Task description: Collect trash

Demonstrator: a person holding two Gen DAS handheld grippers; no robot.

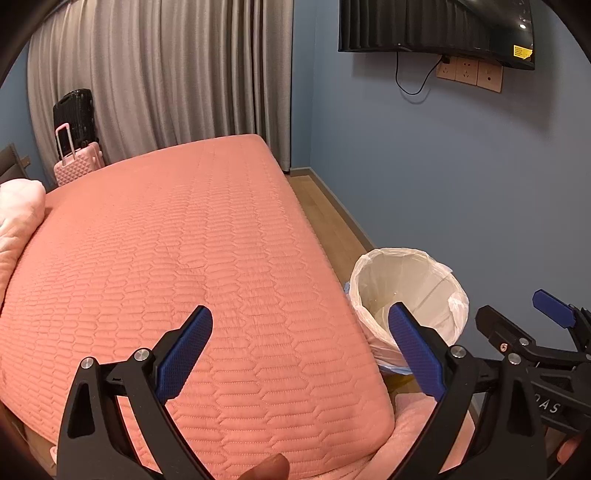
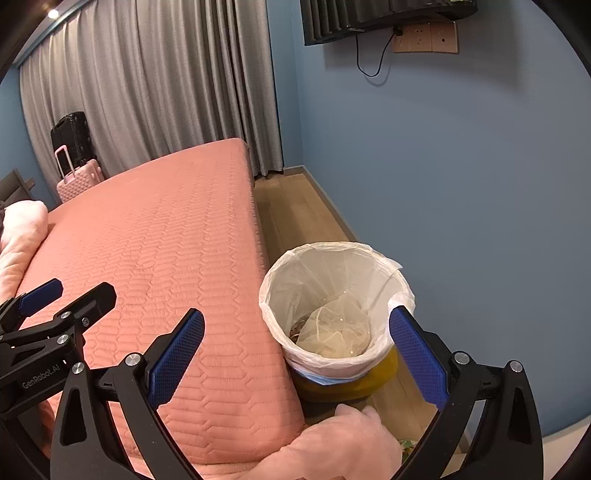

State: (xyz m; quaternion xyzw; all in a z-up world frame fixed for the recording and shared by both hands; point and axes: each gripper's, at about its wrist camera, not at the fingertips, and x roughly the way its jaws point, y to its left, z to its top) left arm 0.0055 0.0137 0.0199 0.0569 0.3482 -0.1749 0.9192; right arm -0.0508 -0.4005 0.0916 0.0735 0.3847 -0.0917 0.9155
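With both the left gripper [image 1: 299, 352] and right gripper [image 2: 297, 354] spread wide and holding nothing, a careless reach could knock the lined bin [image 2: 334, 314] standing right beside the bed [image 2: 155, 258].

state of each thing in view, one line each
left gripper: open, empty
right gripper: open, empty
bin: upright on floor beside bed, lined, some trash inside
bed: bare, no trash visible
curtain: drawn shut
TV: off
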